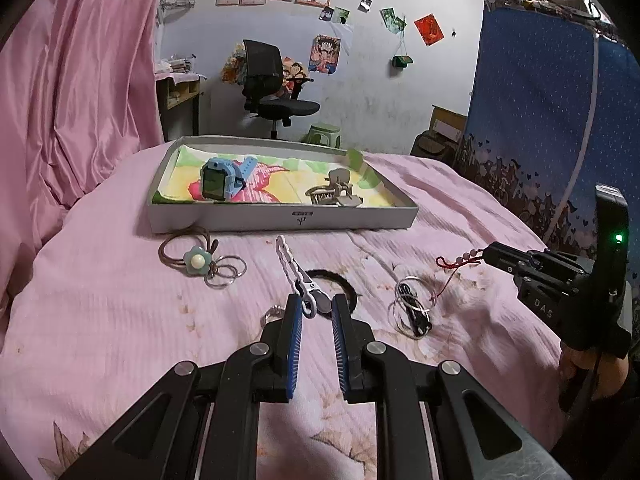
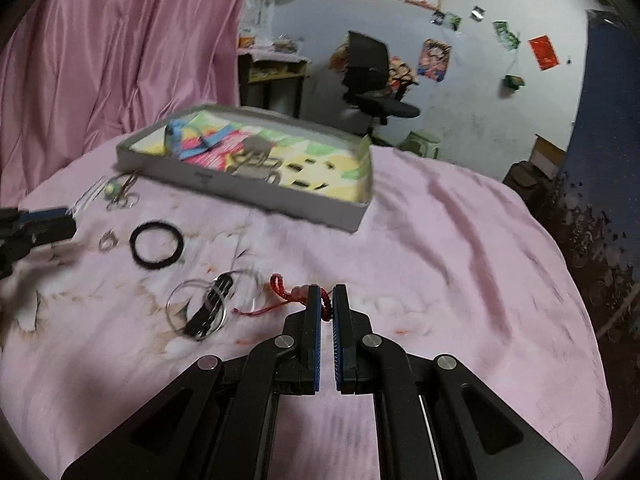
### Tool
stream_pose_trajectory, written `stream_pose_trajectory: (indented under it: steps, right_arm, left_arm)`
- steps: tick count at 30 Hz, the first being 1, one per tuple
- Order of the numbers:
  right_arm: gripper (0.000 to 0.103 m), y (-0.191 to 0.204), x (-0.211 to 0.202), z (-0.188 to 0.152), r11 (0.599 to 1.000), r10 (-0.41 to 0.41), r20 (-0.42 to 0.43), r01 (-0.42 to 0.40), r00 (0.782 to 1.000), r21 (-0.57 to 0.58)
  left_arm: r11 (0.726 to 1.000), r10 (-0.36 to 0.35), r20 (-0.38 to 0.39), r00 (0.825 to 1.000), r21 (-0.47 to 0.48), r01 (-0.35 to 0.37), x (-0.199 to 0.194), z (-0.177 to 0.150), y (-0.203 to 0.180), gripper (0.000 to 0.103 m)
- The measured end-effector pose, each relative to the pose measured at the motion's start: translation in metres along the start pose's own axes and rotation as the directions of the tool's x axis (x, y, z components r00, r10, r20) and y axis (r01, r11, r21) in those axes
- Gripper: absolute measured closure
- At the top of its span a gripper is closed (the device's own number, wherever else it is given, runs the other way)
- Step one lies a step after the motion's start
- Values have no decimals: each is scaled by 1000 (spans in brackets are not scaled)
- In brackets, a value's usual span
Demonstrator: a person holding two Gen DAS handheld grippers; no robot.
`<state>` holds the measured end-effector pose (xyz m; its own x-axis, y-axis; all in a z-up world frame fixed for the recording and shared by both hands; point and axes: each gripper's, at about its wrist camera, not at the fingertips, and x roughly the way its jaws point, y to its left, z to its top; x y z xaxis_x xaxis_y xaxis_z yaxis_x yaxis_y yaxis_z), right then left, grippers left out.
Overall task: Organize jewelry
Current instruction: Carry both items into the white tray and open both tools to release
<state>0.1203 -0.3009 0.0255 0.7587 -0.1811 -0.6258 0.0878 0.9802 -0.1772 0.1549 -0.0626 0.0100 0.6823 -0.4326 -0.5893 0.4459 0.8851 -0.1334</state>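
Right wrist view: right gripper is nearly closed, pinching a red cord bracelet between its fingertips; the cord's loop and tail trail off to the left over the pink bedspread. Just left of that lies a bundle of thin bangles with a black clip, farther out a black hair tie. The gray tray sits ahead and up-left of this gripper, well apart, already holding a blue watch and a gray claw clip.

Left wrist view: left gripper has jaws at a narrow-to-medium gap, straddling the near end of a white hair clip; contact not clear, looks unclamped. The clip's long axis runs away from the gripper, tilting up-left toward the tray. A flower hair tie with rings lies left, near the tray's front wall.

Likely next: right carries the bracelet forward-left into the tray; left is nearer the white clip.
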Motion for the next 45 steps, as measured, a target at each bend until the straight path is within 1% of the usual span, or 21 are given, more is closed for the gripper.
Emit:
stream_pose_trajectory:
  steps: [6,10,12,15,18,20,22,24,26,30,33,36,42,45]
  right_arm:
    - [98,-2,-11,8,1000,-10,89,9,996,13]
    - [98,-1,-17,16,1000,-30,155,29,988,13]
    - [98,-1,-16,23,1000,-26,186,24,982,18]
    - [98,3,-14,35,1000,-14,253,11,967,15]
    - [98,9,-9,50,1000,3,322,-5,947,4]
    - [98,11,-2,63,1000,20,364,-23,931,5]
    - [98,12,10,76,998,44,388,-58,921,26]
    - [98,10,26,85,994,67,378,-95,923,56]
    - [98,7,47,89,985,93,354,-138,931,104]
    - [98,-4,88,85,959,144,270,-201,952,199]
    - [98,-9,113,77,939,172,213,-226,962,258]
    - [98,-9,131,70,931,182,164,-224,969,288]
    - [98,-6,151,63,934,193,74,-206,978,292]
    - [97,-4,155,62,936,197,47,-202,979,290]
  left_arm:
    - [1000,-10,41,999,-20,10,2,11,4,88]
    - [999,-15,59,998,-33,16,11,25,7,88]
    - [999,-19,66,998,-27,21,17,33,7,88]
    - [999,-30,83,996,-27,32,29,50,9,88]
    - [999,-33,95,995,-32,36,45,67,12,88]
    - [998,-32,89,996,-46,36,59,78,15,88]
    - [998,-28,73,997,-57,32,75,87,19,88]
    - [998,-20,54,998,-58,23,87,93,21,88]
    - [998,-12,19,1000,-58,13,103,99,24,88]
    - [999,-3,-57,998,-42,1,128,104,24,88]
    - [999,5,-117,993,-41,-10,144,102,21,88]
    - [998,27,-181,983,-42,-35,158,98,23,88]
    - [998,36,-202,979,-39,-44,161,99,22,88]
    - [998,32,-185,982,-52,-42,156,98,23,88]
